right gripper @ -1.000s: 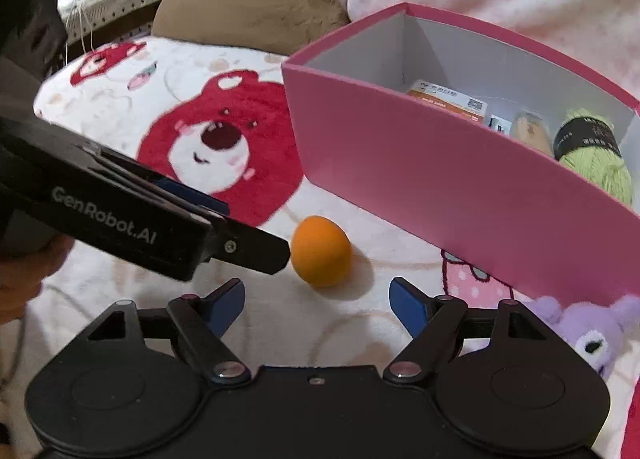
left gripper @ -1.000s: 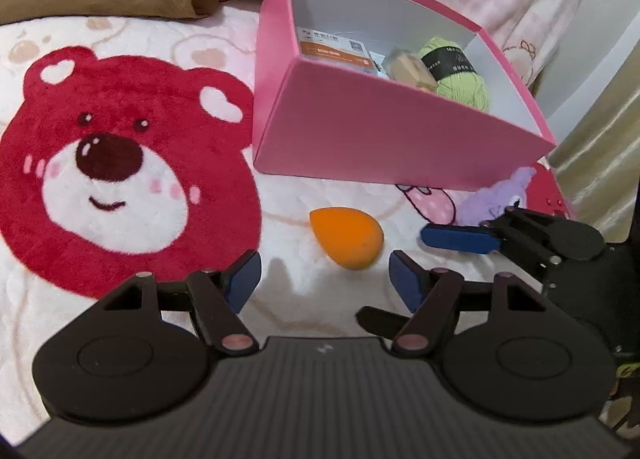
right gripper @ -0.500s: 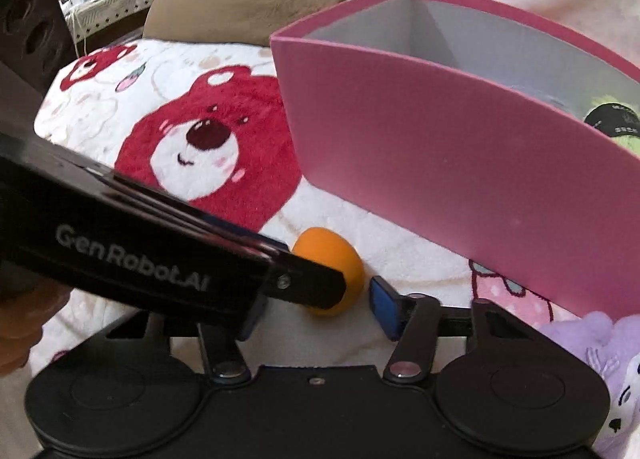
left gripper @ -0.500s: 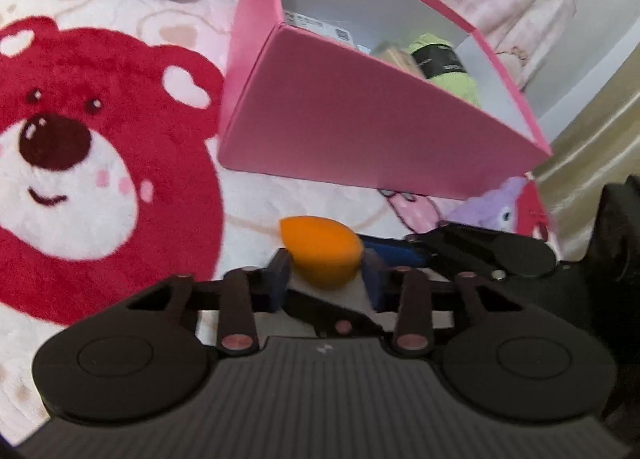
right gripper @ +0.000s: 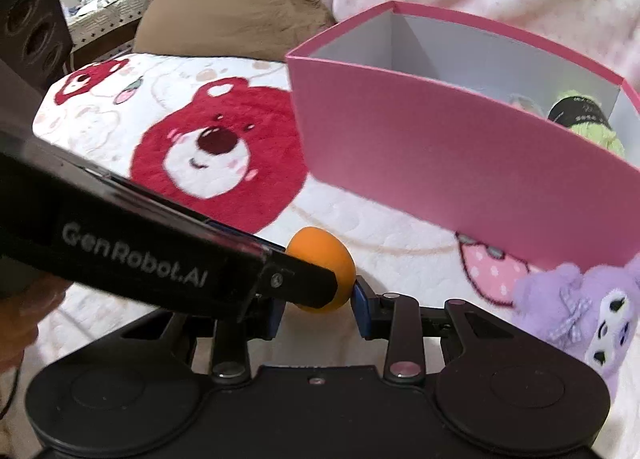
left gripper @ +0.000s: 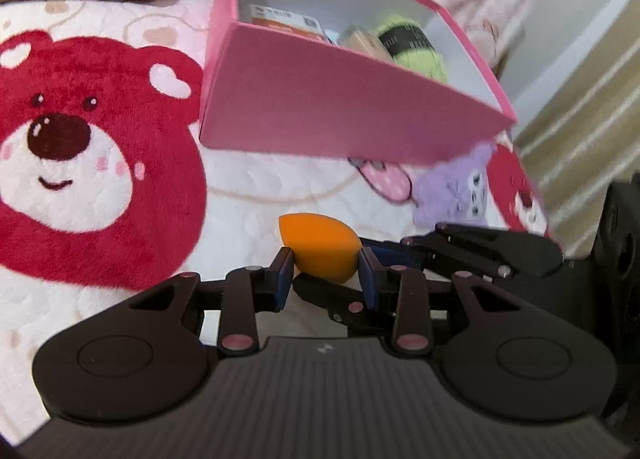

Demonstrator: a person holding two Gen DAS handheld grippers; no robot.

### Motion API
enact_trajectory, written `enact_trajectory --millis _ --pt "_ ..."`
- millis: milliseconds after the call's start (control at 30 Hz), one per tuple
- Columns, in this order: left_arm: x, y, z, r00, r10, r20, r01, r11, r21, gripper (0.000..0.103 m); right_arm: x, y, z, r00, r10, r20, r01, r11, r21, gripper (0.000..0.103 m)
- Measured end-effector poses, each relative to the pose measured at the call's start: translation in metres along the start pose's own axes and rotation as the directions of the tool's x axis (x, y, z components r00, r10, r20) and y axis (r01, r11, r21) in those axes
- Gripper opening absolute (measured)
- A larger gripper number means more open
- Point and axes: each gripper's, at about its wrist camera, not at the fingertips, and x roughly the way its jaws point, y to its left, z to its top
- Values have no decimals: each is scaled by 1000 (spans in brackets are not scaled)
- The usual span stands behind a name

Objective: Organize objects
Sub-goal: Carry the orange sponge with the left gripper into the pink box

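— Sponge first: where does the orange sponge (left gripper: pixel 320 247) sit?

— Between the blue pads of the left gripper (left gripper: pixel 324 275), which press on both its sides. The right gripper (right gripper: pixel 316 309) comes in from the other side and is closed on the same sponge; its right pad touches it, while the left gripper's finger crosses in front and hides the other pad.

— And how does it look?

— Egg-shaped, smooth, plain orange, with the pointed end toward the red bear print on the bed blanket (left gripper: pixel 100 179). Whether it rests on the blanket or is just above it, I cannot tell.

— What stands around it?

— The pink box (left gripper: pixel 340 119) is just beyond, open at the top, its near wall facing the grippers. Inside lie a green yarn ball (left gripper: pixel 416 45) and a printed carton (left gripper: pixel 284 19). A purple plush toy (left gripper: pixel 452 191) lies to the right, at the box's near corner. Bare blanket stretches to the left.
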Motion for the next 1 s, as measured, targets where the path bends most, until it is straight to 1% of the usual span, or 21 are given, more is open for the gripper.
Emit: enact_trajectory --millis 67,233,367,467,533,633,700,833,867,1000 --pt "-5 -4 -4 1000 4 -15 -4 1000 -1 34 -7 2 -4 1000 11 -4 -11 1000 16 40" --pt "-17 -19 -9 998 15 -56 -14 1000 28 34 -24 5 -10 999 31 -29 -28 994 102 40" --pt "-26 -34 -6 997 7 -71 -4 999 47 34 -43 7 -10 999 14 -34 -9 992 127 40" --pt "-30 -46 -3 998 -6 -64 9 999 43 34 -56 7 -8 999 -29 -31 32 992 118 40" --pt "-35 -57 -2 999 10 -45 -7 997 72 34 -62 6 -3 999 -43 -29 46 992 114 40" --pt "-44 -69 4 999 28 -25 -26 996 88 33 -70 7 7 998 -66 -20 67 993 97 40" --pt "-53 -75 13 999 36 -13 -35 995 94 33 -79 5 15 998 -64 -9 65 992 111 40" --pt "-77 -84 33 999 36 14 -37 996 79 34 -98 -5 42 1000 -7 -2 7 979 204 40" --pt "-83 -86 40 999 36 16 -38 996 80 34 -104 -7 51 1000 5 4 -6 979 205 40" --pt "-101 -95 74 999 48 14 -49 994 101 34 -117 -9 83 1000 14 23 -17 988 152 40"
